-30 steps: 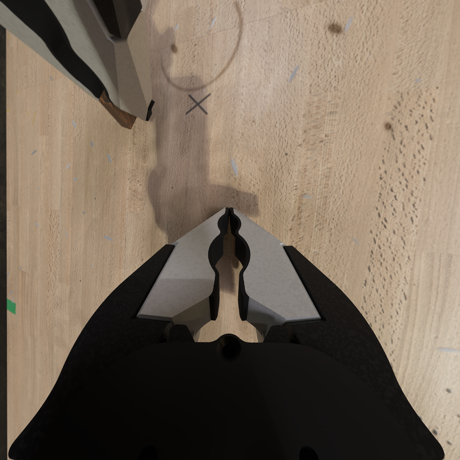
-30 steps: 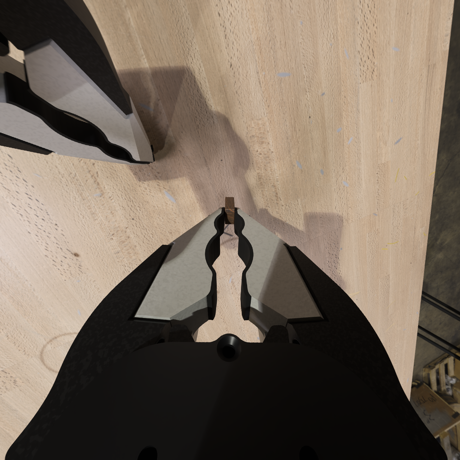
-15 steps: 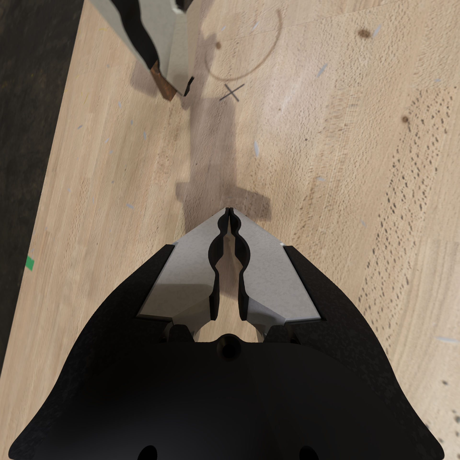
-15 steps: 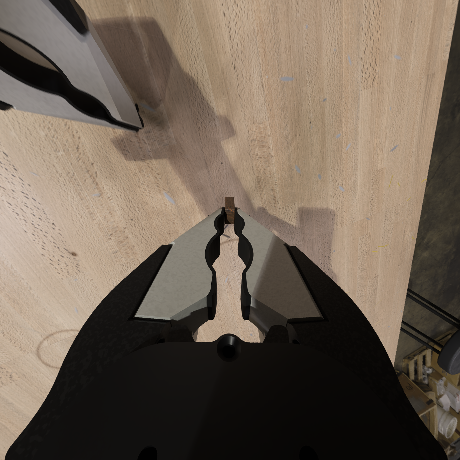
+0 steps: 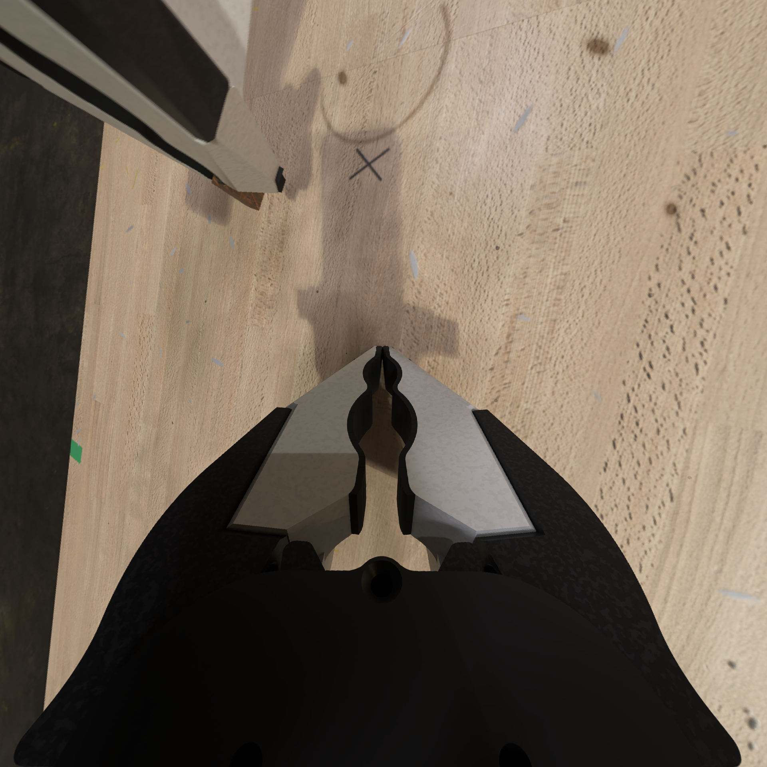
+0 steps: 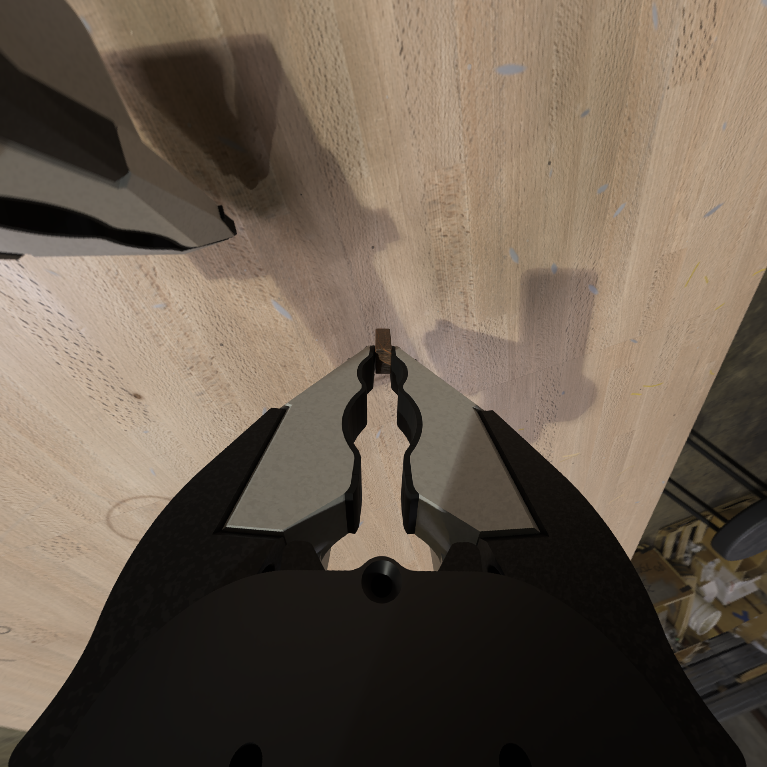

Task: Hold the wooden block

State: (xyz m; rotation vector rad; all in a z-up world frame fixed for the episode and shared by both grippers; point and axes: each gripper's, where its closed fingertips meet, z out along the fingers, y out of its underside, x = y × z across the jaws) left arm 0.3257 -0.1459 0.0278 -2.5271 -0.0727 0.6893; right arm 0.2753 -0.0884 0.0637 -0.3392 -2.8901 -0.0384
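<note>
The wooden block point(image 6: 383, 350) sits pinched between the tips of the right gripper point(image 6: 382, 348), above the table point(image 6: 539, 166). The left gripper point(image 5: 381, 350) (tips together, nothing between them) hangs to its left, above an X mark point(image 5: 368, 164) and ring stain point(image 5: 386, 79) ahead.

dark brown block point(image 6: 383, 356), pale speckled table point(image 6: 498, 166) (pencilled cross point(image 5: 369, 164))

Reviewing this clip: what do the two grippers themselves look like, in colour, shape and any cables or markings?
Both match. The left gripper and right gripper each have a wide matte-black textured body that narrows forward, with a round hole at its centre. Two light grey speckled fingers taper to a point, their inner edges lined in black with a wavy, scalloped outline. No cables, sleeves or markings show.
</note>
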